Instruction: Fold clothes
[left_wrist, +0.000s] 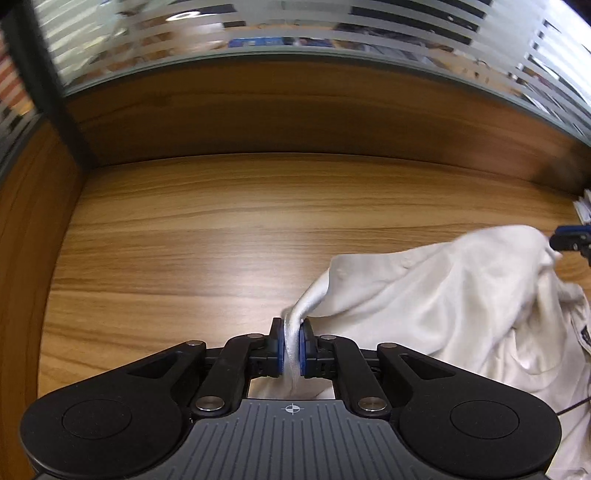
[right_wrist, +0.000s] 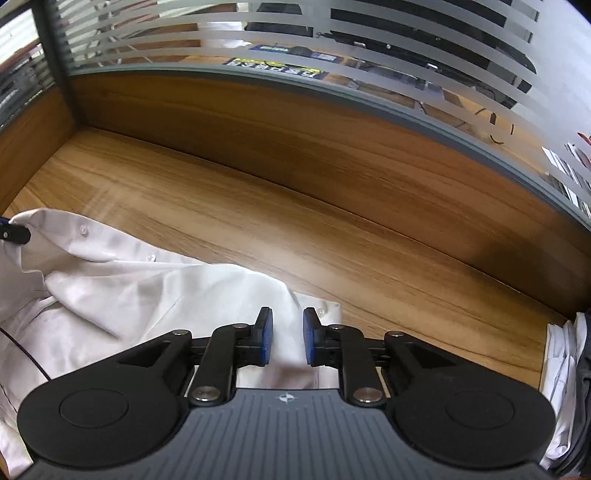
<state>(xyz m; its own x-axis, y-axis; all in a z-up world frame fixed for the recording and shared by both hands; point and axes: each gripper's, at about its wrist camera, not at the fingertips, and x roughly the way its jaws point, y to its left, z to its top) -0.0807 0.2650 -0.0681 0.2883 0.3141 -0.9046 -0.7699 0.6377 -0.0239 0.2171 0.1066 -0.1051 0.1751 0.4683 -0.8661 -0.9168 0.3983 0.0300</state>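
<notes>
- Left tool (left_wrist: 294, 334): blue pads pinched narrow on a twisted bunch of the white shirt (left_wrist: 461, 302), cloth running up between them.
- Right tool (right_wrist: 288, 332): pads parted a little, shirt cloth lying in the gap under them, not pressed by either pad.
- Shirt is draped between the two tools over the wooden surface (left_wrist: 221, 229); buttons and an open placket show in the right wrist view, a folded cuff or hem corner sits just beyond the right tool's tips.
- In the left wrist view the shirt mounds up on the right side, reaching the other tool's tip at the right edge.
- Thin dark cable (right_wrist: 26, 354) crosses the shirt, near left.
- Pile of folded clothes (right_wrist: 565, 387) at the right edge of the surface.
- Far side: wood back panel, then a frosted striped glass partition (right_wrist: 369, 48).
</notes>
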